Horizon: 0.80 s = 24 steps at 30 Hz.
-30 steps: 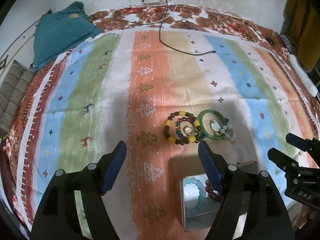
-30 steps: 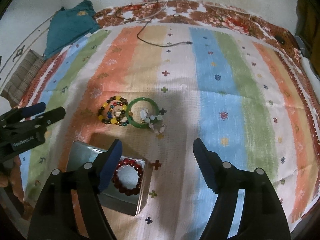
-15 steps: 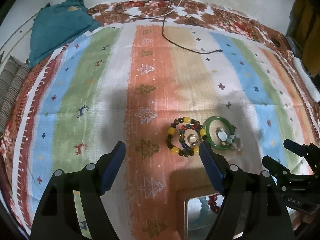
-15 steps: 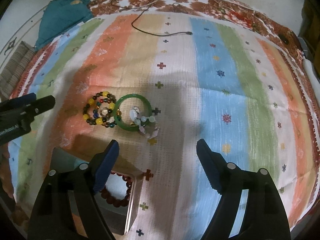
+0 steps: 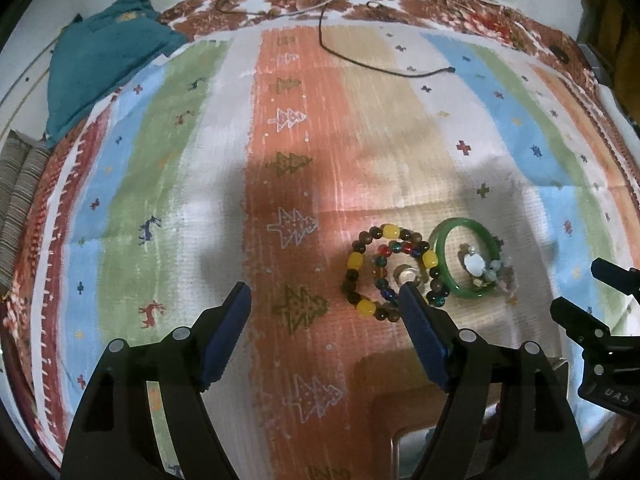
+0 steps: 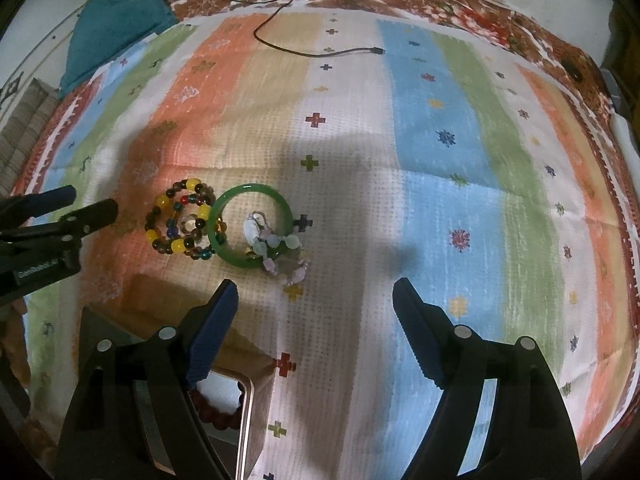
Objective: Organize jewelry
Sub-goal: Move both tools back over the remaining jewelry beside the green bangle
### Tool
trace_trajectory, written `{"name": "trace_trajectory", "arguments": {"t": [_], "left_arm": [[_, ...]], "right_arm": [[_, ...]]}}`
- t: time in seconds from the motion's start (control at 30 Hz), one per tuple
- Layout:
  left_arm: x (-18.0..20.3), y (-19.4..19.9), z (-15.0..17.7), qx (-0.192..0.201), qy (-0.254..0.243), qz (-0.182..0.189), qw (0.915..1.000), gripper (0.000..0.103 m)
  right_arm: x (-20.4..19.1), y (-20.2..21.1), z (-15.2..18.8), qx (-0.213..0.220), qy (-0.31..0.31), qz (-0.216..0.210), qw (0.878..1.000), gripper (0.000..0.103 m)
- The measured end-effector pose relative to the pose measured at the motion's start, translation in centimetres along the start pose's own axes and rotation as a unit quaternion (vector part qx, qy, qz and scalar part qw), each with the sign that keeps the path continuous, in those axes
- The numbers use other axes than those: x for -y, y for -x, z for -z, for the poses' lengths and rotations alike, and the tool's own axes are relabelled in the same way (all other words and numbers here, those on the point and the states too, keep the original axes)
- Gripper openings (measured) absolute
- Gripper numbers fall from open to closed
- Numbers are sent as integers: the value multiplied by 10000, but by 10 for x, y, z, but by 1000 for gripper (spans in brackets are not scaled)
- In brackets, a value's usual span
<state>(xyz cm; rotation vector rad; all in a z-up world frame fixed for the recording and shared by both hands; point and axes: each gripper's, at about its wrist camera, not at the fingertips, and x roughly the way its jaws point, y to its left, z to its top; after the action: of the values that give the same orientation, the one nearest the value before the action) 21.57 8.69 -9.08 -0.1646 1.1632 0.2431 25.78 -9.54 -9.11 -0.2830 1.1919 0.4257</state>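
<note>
**Jewelry in a cluster on the striped cloth, both grippers empty**

A striped cloth (image 6: 420, 152) in orange, tan, blue and green bands, printed with small crosses and trees, covers the whole surface. A teal garment (image 5: 100, 68) lies at its 10 o'clock corner, and a black cable (image 6: 304, 50) trails in from 12 o'clock.

A metal tin (image 6: 244, 412) sits at 7 o'clock in the right wrist view, partly hidden behind the gripper; a dark red bead bracelet (image 6: 218, 404) lies inside it.

The left gripper (image 5: 322, 294) and the right gripper (image 6: 314, 290) are both spread wide, grasping nothing.

The loose jewelry lies just left of centre in the right view. A green bangle (image 6: 250, 236), smooth and glossy, touches a brown-and-yellow bead bracelet (image 6: 178, 222) at its 9 o'clock side. A smaller multicoloured bead bracelet (image 5: 390, 274) lies coiled within the brown one. A pale bead bracelet (image 6: 280, 254) of whitish, mint and pink stones drapes across the bangle's 5 o'clock rim.
</note>
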Motion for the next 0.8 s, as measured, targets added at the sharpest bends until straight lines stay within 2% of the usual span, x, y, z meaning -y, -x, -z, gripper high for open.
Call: {"name": "trace_trajectory", "arguments": {"t": [0.1, 0.23, 0.63, 0.8], "left_arm": [[-2, -4, -3, -91, 9, 205, 9997, 75], [-2, -10, -6, -120, 19, 233, 9997, 75], [-4, -39, -9, -438, -49, 210, 9988, 74], [-4, -50, -8, -533, -110, 78, 9985, 73]], "right_arm": [[-1, -7, -2, -69, 57, 6, 10000, 80], [0, -16, -4, -175, 65, -8, 9998, 80], [5, -35, -12, -359, 2, 67, 9993, 80], [8, -42, -13, -422, 15, 111, 9990, 80]]}}
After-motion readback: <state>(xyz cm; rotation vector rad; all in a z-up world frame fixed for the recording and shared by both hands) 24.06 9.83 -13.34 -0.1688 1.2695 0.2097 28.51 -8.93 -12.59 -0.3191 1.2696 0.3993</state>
